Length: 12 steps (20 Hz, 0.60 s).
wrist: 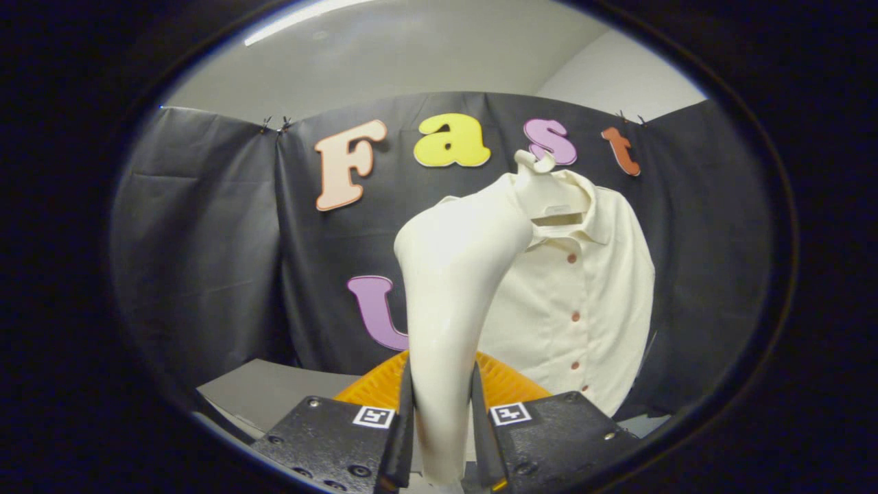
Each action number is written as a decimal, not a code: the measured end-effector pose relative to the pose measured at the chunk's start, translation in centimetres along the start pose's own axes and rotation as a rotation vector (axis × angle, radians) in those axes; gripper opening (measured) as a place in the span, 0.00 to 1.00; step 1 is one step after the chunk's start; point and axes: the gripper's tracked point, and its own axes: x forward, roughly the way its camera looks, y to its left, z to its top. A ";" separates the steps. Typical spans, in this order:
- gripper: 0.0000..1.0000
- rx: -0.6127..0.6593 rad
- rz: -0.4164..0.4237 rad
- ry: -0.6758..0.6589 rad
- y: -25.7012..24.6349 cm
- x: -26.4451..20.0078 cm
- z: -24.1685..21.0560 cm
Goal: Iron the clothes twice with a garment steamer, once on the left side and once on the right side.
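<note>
Nearest to us, the hand-held gripper (442, 439) is closed on the garment steamer (449, 295), one finger pressed against each side of its narrow handle. We hold the steamer upright, and its broad head rises above the fingers to about the height of the shirt (583, 302) collar, just beside the shirt's near shoulder; whether it touches the cloth we cannot tell. Beyond the steamer the shirt hangs on a pale hanger (545, 182) against the booth wall, buttoned down its front. Behind the steamer's handle, low down, sits an orange ribbed object (504, 384), and off to one side of it lies a grey bench (274, 394).

We judge the steamer to be stiff, smooth and rather slippery, top-heavy with its wide head, so the grip low on the waist of the handle should stay firm. By contrast, we expect the shirt to be soft and light, swinging away under pressure.
</note>
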 end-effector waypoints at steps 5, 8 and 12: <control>0.36 0.070 -0.038 0.022 -2.7 2.9 -2.1; 0.37 0.081 -0.053 0.063 -3.3 4.5 -3.8; 0.37 0.054 -0.051 0.149 -3.5 5.7 -7.0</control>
